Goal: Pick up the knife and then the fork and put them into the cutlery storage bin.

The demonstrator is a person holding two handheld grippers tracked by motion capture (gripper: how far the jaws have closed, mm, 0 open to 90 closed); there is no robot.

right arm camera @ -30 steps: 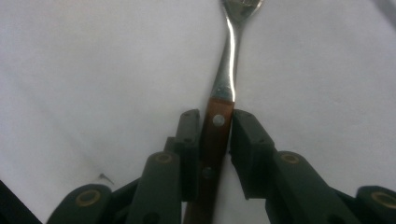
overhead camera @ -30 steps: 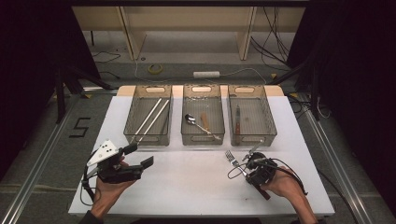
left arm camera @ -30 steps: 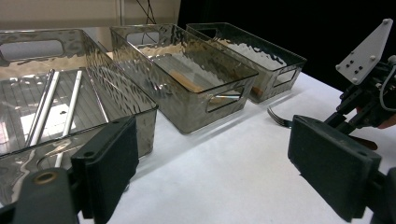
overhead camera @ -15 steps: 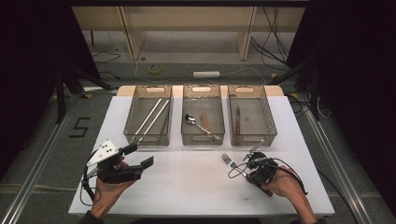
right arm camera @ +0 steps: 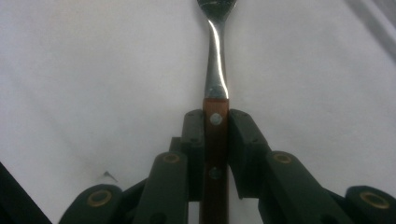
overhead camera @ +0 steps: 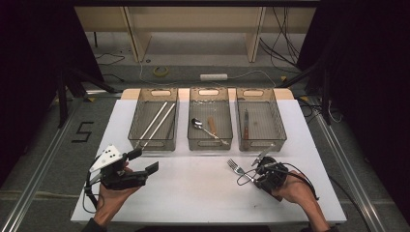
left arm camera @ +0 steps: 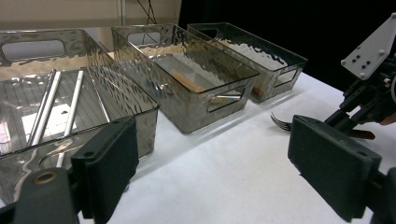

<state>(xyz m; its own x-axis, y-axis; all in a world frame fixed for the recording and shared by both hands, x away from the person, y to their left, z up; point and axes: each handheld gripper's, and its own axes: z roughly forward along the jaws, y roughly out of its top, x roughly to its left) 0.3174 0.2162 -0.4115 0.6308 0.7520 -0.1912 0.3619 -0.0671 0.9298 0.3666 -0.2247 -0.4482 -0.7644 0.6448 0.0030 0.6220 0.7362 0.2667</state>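
Near the table's (overhead camera: 203, 193) right front edge, we see our right gripper (right arm camera: 215, 135) clamped on the fork's (overhead camera: 237, 168) wooden handle, jaws having just closed, tines pointing left before the right bin (overhead camera: 280, 126). At left, our left gripper (left arm camera: 212, 175) hovers, jaws wide, holding nothing.

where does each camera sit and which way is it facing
high view: above the person's side of the table, looking forward and down at three bins; both hands, left gripper and right gripper show.
left gripper view: on the left gripper, looking level across the table at the bins; its open jaws show.
right gripper view: on the right gripper, looking along the fork; its jaws clamp the wooden handle.
shared: all three show the fork.
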